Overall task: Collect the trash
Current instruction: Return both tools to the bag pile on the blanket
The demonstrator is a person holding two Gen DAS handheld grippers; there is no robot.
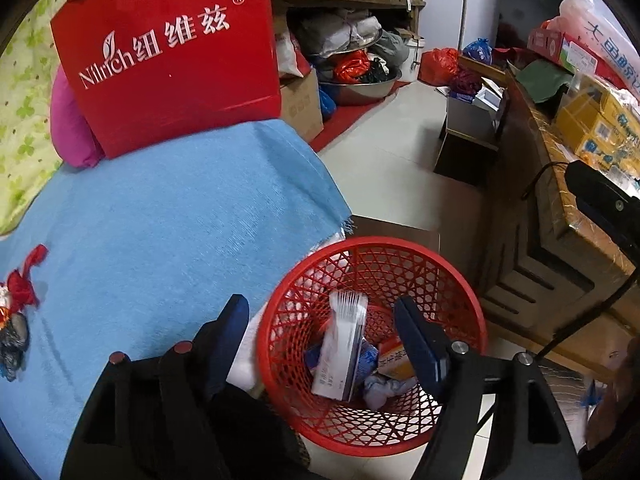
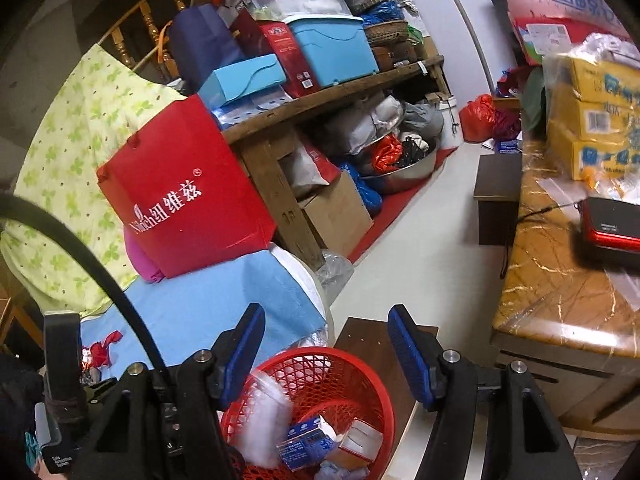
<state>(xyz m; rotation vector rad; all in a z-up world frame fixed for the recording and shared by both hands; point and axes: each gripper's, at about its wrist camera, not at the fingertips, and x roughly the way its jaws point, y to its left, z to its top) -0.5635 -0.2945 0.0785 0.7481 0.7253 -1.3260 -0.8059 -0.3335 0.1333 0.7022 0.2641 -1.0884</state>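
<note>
round red lattice basket point(image 1: 460, 280)

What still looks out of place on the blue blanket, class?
A small heap of crumpled wrappers, red and silvery, lies loose on the blue blanket, away from the red basket that already holds boxes and tissue.

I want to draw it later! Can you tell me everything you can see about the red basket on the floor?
The red basket is round, of what looks like plastic, with lattice walls and a smooth rim. It stands upright on the pale floor beside the blue cloth. It holds trash: a white box still blurred as it drops in, a blue box, an orange-and-white carton and crumpled tissue. Both grippers hover above it, open; neither touches it.
</note>
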